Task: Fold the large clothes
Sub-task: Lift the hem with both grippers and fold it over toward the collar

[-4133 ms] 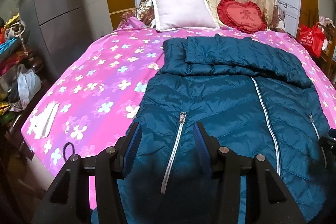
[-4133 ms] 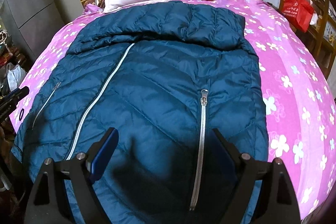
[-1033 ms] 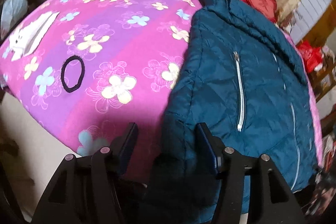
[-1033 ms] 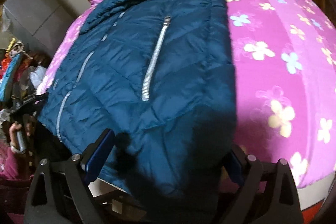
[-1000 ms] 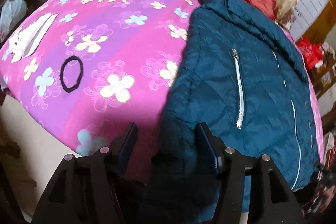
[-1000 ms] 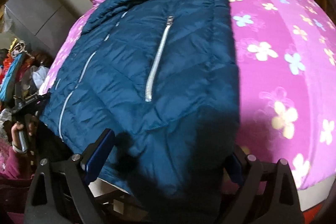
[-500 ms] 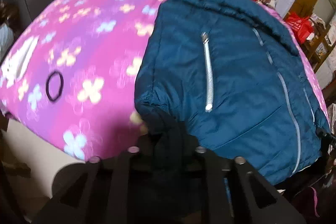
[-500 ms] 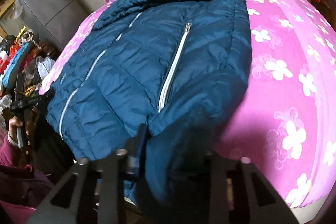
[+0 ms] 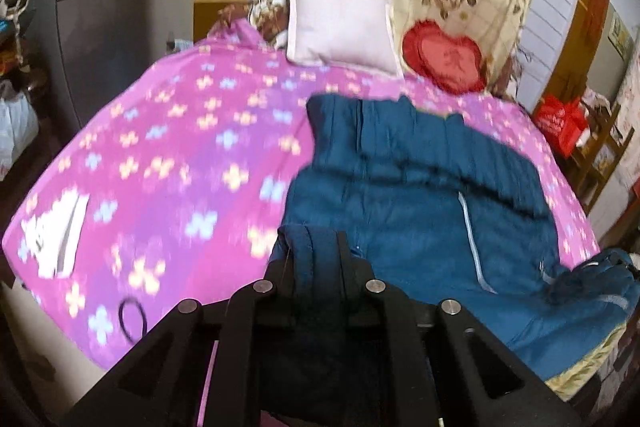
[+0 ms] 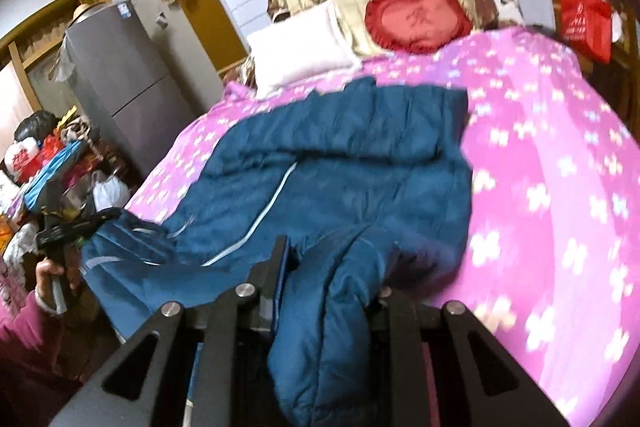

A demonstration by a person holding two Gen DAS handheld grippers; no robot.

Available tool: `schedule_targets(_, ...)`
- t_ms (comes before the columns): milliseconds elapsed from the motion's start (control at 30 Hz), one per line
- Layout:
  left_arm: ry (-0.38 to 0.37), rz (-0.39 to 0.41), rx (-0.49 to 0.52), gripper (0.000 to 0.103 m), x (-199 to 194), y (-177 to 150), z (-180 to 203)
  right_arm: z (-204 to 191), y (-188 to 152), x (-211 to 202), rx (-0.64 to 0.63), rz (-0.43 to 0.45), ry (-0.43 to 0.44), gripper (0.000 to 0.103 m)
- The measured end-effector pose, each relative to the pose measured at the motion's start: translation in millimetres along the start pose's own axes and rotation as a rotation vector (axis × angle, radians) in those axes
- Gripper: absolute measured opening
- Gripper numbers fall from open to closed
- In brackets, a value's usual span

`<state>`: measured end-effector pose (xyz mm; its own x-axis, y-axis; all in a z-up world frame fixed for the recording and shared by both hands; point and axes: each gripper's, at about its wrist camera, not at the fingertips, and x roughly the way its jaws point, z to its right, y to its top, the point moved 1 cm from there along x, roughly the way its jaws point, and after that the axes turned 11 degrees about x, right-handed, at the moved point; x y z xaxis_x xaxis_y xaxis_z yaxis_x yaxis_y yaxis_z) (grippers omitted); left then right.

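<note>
A dark teal puffer jacket [image 9: 420,195] with silver zips lies on the pink flowered bed cover [image 9: 180,147], sleeves folded across its top. My left gripper [image 9: 314,247] is shut on the jacket's near left hem corner and holds it off the bed. In the right wrist view my right gripper [image 10: 324,251] has the jacket's [image 10: 340,155] near right hem corner between its jaws, which are still closing; the cloth bulges up and hangs over them. The left gripper [image 10: 60,227] also shows there at far left, in a hand [image 10: 48,275] with a pink sleeve.
A white pillow [image 9: 340,27] and a red heart cushion [image 9: 444,61] lie at the head of the bed. A black hair tie [image 9: 132,319] and a white patch [image 9: 60,231] sit near the left edge. A grey fridge [image 10: 120,67] and clutter stand left, a red bag [image 10: 584,23] right.
Both grippers went from open around the hem corners to shut on them, then rose, lifting the jacket's near edge off the bed and toward the pillows.
</note>
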<state>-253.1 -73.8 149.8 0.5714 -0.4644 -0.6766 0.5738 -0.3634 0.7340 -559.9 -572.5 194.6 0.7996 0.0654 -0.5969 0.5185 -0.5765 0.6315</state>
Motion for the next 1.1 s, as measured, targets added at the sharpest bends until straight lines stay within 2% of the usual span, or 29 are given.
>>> schedule_targets(167,0.032,0.037,-0.015,0.000,23.0,45.3,1.3,3.4,51.6,31.5,0.040,0.050,-0.045,0.023)
schedule_targets(333,0.095,0.060,-0.009,0.000,68.7,96.8,4.3,14.1,106.3,71.1,0.071,0.083,-0.082,0.023)
schedule_targets(533,0.123,0.045,-0.065,0.000,137.0,149.3,-1.2,29.1,166.2,131.6,0.074,0.085,-0.160,0.023)
schedule_targets(700,0.175,0.049,-0.037,0.000,190.5,174.9,6.9,50.0,202.7,176.9,0.111,0.082,-0.187,0.023)
schedule_targets(800,0.194,0.024,-0.046,0.000,228.5,184.3,8.7,67.5,218.3,209.9,0.154,0.077,-0.208,0.023)
schedule_targets(867,0.164,0.007,-0.085,0.000,249.8,185.6,3.0,80.2,223.1,227.2,0.196,0.079,-0.212,0.023)
schedule_targets(967,0.057,-0.005,-0.184,0.004,265.0,184.4,-15.2,103.3,220.7,261.0,0.271,0.071,-0.245,0.023)
schedule_targets(1033,-0.007,0.014,-0.233,0.016,258.3,183.3,-28.2,110.8,215.9,276.3,0.287,0.073,-0.261,0.023)
schedule_targets(1067,-0.005,0.036,-0.230,0.021,249.1,183.6,-32.6,109.3,214.6,282.6,0.268,0.079,-0.279,0.023)
schedule_targets(1100,0.011,0.053,-0.222,0.030,240.4,184.2,-34.5,107.0,213.8,286.4,0.244,0.083,-0.294,0.023)
